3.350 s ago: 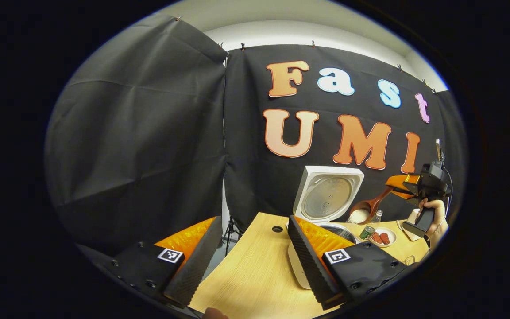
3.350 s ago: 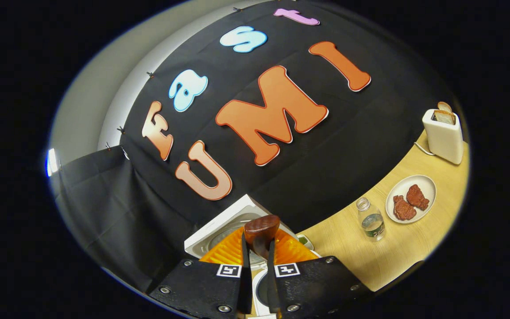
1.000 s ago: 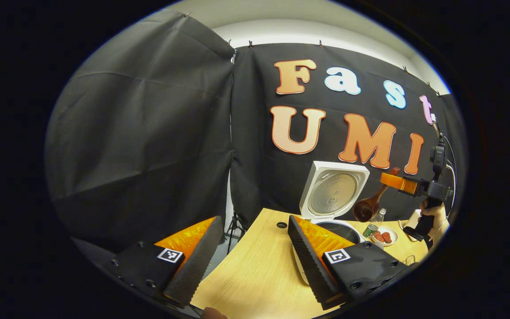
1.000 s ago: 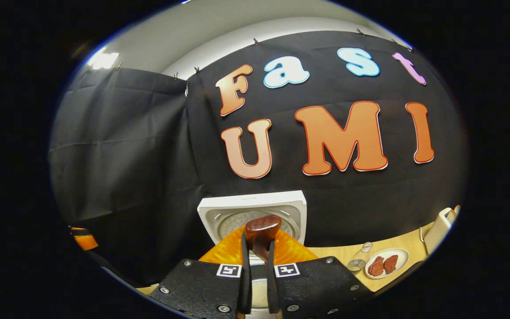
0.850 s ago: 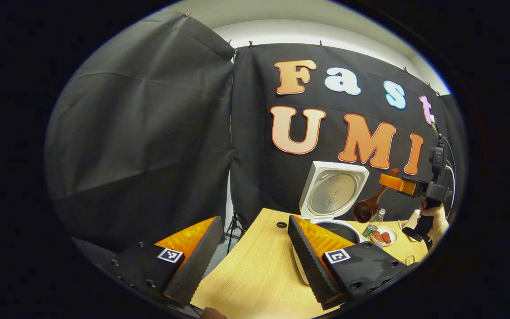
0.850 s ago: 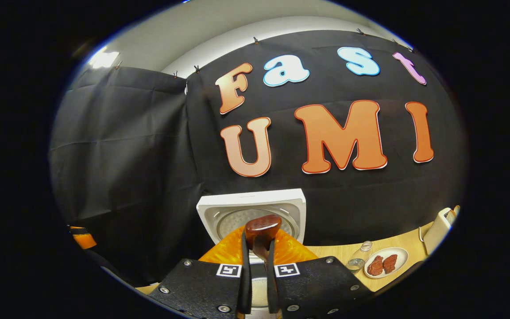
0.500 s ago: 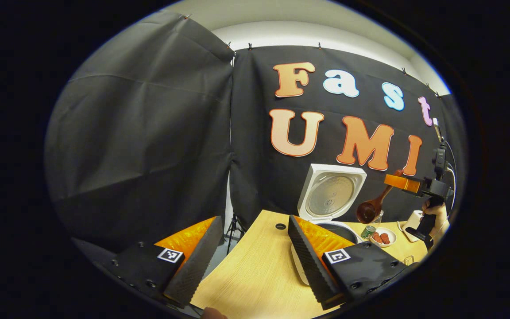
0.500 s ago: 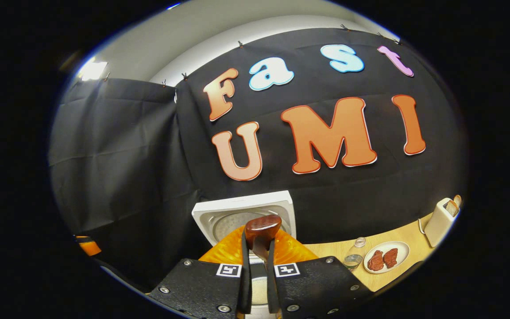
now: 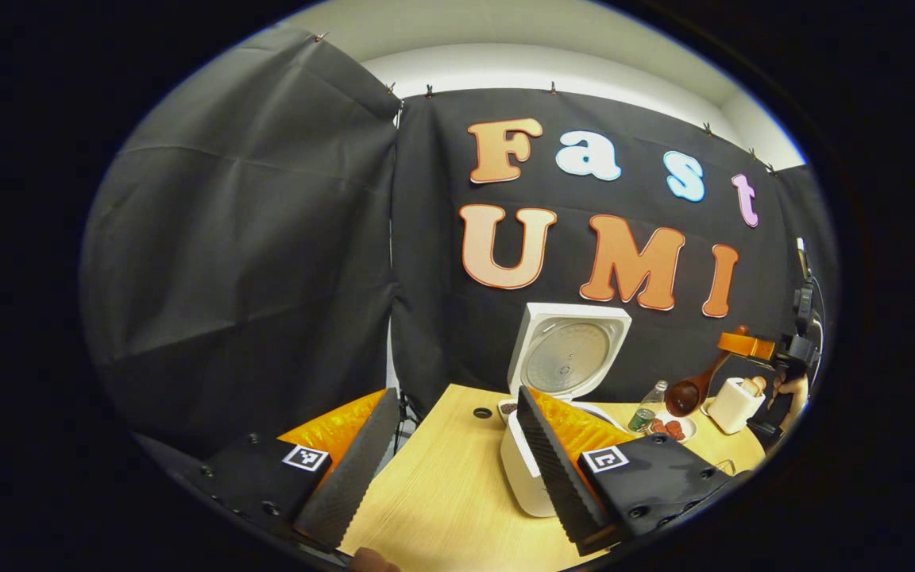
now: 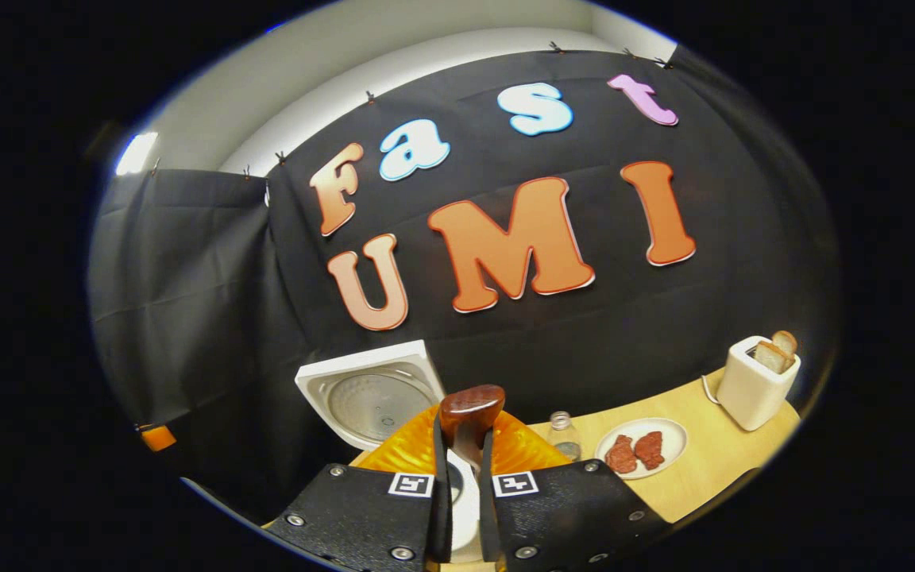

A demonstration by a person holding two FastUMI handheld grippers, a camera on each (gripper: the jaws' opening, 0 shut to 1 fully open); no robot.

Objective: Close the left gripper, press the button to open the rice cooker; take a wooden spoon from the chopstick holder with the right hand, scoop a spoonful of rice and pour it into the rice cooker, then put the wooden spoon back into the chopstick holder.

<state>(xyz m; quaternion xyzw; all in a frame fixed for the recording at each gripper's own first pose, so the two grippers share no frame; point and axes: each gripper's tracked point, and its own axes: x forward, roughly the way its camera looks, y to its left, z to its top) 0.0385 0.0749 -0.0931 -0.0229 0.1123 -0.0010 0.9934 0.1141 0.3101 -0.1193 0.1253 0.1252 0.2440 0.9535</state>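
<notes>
Above the right side of the table (image 9: 457,492), wooden spoon (image 9: 694,387) now carried clear of the rice cooker (image 9: 557,397) and over toward the toaster (image 9: 731,403) and the plate of meat (image 9: 672,429); a second ago held just beside the raised lid. Bowl of the spoon empty and dark, where some seconds back heaped with white rice. Judged: pour step complete, return to the chopstick holder now in hand; holder itself not identified in either view. Rice cooker open, lid upright, standing on the table behind the left gripper (image 9: 445,469).

Right gripper (image 10: 457,477): jaws pinching the spoon handle, its rounded end protruding between them in the right gripper view. Seen from the left gripper view, held high and roughly level at the far right by a hand (image 9: 793,391), spoon slanting down and leftward from it.

Left gripper: jaws spread wide, nothing between them, held low at the near table edge, pointed toward the cooker. Bottle (image 10: 561,433) upright beside the plate.
</notes>
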